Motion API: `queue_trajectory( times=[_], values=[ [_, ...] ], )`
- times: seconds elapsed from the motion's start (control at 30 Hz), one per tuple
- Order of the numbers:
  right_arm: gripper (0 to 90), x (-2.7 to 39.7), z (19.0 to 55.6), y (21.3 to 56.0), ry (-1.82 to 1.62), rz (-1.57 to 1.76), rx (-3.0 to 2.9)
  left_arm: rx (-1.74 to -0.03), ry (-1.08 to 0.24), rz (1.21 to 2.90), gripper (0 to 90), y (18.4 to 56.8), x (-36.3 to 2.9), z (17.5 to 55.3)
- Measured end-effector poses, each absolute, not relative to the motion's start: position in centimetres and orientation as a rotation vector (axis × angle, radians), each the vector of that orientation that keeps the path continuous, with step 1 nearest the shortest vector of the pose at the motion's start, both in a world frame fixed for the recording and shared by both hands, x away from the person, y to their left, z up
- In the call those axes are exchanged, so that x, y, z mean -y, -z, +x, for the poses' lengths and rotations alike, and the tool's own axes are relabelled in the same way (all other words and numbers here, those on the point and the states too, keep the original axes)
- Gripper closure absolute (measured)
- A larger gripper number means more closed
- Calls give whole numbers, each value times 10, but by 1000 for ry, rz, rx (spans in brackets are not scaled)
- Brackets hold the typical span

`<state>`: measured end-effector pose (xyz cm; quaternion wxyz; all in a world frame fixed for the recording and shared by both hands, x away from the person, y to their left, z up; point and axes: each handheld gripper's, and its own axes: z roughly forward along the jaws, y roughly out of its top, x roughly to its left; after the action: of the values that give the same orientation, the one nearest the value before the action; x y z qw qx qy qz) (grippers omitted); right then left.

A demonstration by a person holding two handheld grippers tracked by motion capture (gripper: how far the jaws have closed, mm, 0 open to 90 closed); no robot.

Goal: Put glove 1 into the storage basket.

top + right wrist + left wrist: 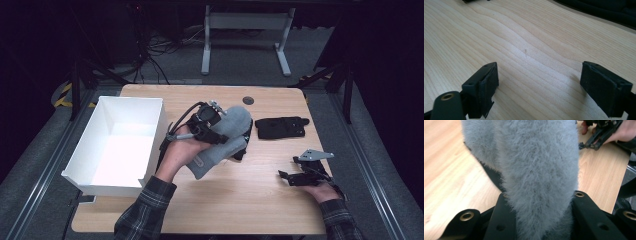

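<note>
A fluffy grey mitten (pixel 227 135) is held up over the middle of the wooden table (pixel 240 200), with my left gripper (pixel 212 122) shut on it. In the left gripper view the grey mitten (pixel 536 170) hangs between the two black jaws and covers their tips. A dark item lies partly under the mitten. A black glove (pixel 281 127) lies flat on the table to the right of it. My right gripper (pixel 292 176) rests low near the table's right edge, and in the right gripper view (pixel 539 87) its jaws stand wide apart over bare wood with nothing between them.
A white open box (pixel 100 177) stands at the table's left edge, its inside bare. A round black grommet (pixel 248 100) sits near the far edge. Metal desk legs (pixel 206 45) and cables lie on the floor beyond the table.
</note>
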<state>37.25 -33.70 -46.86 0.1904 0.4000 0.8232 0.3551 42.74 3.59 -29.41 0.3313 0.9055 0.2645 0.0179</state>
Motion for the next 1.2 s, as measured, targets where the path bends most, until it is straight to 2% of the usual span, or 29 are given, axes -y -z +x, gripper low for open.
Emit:
queue_trajectory(
  times=[0.4,0.77,1.2],
  values=[
    [155,337,373,469,-998,1123,-2313,-761,-135,2347,719,252,-73,429],
    [155,337,372,469,-997,1125,-2313,-832,-154,2282,719,222,-123,429],
    [155,337,373,469,-998,1126,-2312,-995,-222,2198,719,217,-198,419]
  ],
)
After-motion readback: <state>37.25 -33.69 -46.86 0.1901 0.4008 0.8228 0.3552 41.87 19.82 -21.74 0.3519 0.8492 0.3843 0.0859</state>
